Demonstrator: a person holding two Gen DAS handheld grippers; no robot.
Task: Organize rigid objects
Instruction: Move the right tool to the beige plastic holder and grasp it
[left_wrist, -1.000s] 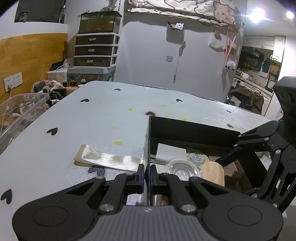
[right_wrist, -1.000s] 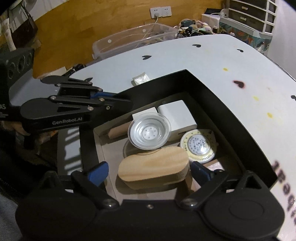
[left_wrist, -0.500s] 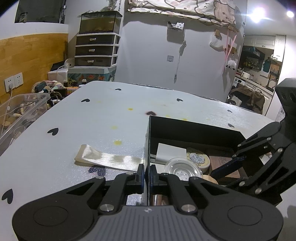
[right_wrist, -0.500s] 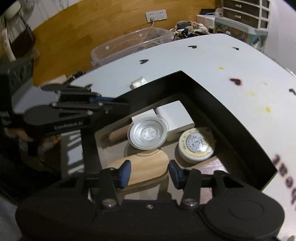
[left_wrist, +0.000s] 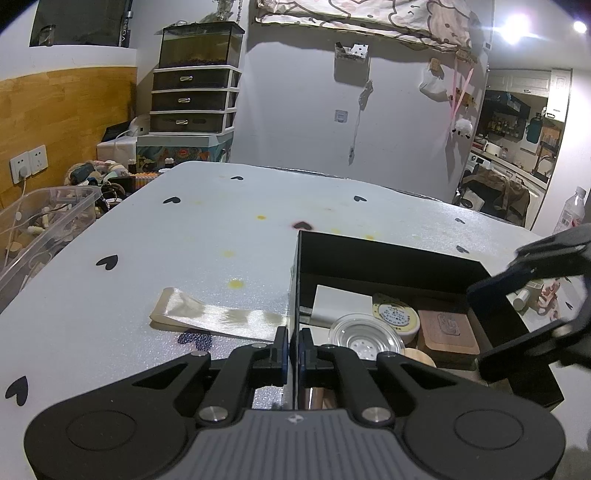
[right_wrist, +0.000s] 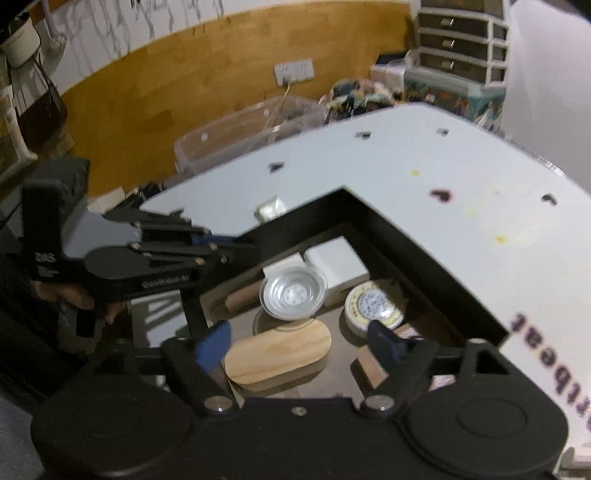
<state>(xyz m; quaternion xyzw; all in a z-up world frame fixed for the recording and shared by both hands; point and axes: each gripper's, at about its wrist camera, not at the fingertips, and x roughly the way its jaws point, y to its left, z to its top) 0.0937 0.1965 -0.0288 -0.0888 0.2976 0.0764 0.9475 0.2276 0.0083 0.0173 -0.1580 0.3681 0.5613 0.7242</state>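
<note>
A black open box (left_wrist: 388, 258) (right_wrist: 436, 266) sits on the white table. It holds a clear round dish (right_wrist: 293, 293) (left_wrist: 365, 338), a round tin (right_wrist: 373, 302) (left_wrist: 397, 314), a white block (right_wrist: 338, 264), an oval wooden piece (right_wrist: 277, 350) and a wooden coaster (left_wrist: 447, 328). My left gripper (left_wrist: 293, 345) is shut on the box's left wall. My right gripper (right_wrist: 299, 341) is open and empty above the box's near side, the oval wooden piece lying below it; it shows at the right in the left wrist view (left_wrist: 535, 295).
A shiny strip of tape (left_wrist: 218, 314) lies on the table left of the box. A clear plastic bin (left_wrist: 40, 229) stands off the table's left edge. Small items (left_wrist: 532, 295) lie beyond the box's right wall. A drawer tower (left_wrist: 192, 99) stands at the back.
My right gripper narrowed, then opened wide and lifted back from the box, empty. The oval wooden piece stays in the box. My left gripper kept its hold on the wall.
</note>
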